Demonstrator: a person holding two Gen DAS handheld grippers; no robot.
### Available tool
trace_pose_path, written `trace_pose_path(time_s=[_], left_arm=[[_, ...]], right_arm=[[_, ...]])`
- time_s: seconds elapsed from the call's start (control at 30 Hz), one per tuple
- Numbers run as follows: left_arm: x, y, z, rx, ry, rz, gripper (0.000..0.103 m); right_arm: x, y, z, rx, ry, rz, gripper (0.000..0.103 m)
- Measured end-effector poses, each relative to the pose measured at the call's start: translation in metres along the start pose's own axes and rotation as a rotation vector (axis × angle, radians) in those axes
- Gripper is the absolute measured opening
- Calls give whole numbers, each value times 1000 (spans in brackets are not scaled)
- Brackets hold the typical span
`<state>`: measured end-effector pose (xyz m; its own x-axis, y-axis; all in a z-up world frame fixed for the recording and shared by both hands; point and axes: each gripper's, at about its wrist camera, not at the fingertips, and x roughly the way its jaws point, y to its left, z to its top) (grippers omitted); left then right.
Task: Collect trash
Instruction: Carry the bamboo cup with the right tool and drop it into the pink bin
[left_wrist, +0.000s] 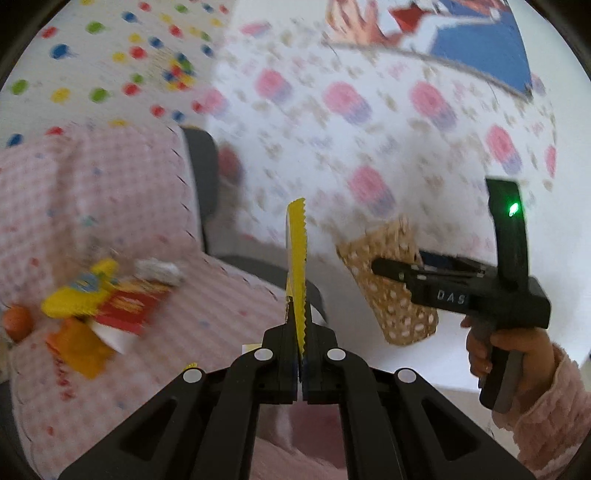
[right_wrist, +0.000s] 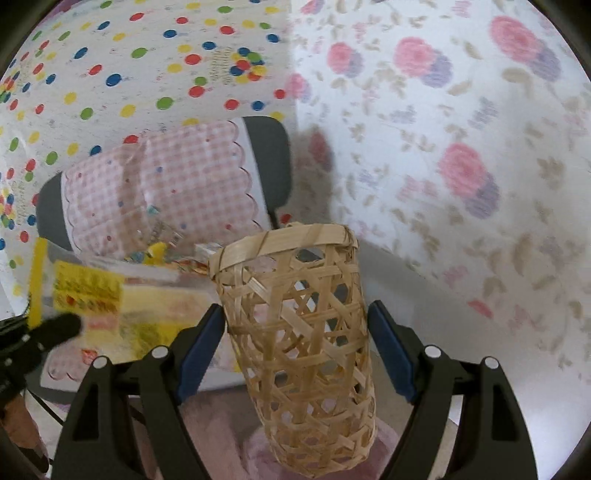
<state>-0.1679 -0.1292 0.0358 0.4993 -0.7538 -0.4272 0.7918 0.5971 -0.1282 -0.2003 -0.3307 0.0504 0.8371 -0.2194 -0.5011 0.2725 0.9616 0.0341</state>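
Observation:
My left gripper (left_wrist: 303, 332) is shut on a thin yellow wrapper (left_wrist: 297, 258) with a serrated edge, seen edge-on and standing up from the jaws. In the right wrist view the same wrapper (right_wrist: 92, 295) shows flat and blurred at the left, with the left gripper's dark fingertips (right_wrist: 68, 326) on it. My right gripper (right_wrist: 295, 310) is shut on a tall woven bamboo basket (right_wrist: 303, 332), its blue pads (right_wrist: 201, 350) against both sides; the basket's mouth faces away. In the left wrist view the basket (left_wrist: 391, 295) hangs at the right in the right gripper (left_wrist: 384, 267), which a hand (left_wrist: 517, 350) in a pink sleeve holds.
A chair with a pink checked cover (left_wrist: 110, 206) and a grey back (left_wrist: 203, 177) carries a pile of litter (left_wrist: 96, 299): yellow, red and orange packets, crumpled white paper (left_wrist: 159, 269) and an orange ball (left_wrist: 16, 321). Polka-dot cloth (right_wrist: 129, 74) and floral cloth (right_wrist: 443, 147) hang behind.

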Motion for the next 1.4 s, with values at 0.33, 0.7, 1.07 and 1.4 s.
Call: trace_pose_path(time_s=[0.33,0.7,1.07,1.4], left_arm=[[53,-28,-36,2,207,-95,2],[99,-35,-44,-15,270,-115,14],[88,-5,-37,-58,239,21,55],[42,46,-29,-118,170,237,55]], right_arm=[[-7,-30,-59,36,54,-81,78],[22,-45,-77,56,128,-52,82],[20,-55,-71,85,113,-49,90],[26,-16,-45,25,103,33,89]])
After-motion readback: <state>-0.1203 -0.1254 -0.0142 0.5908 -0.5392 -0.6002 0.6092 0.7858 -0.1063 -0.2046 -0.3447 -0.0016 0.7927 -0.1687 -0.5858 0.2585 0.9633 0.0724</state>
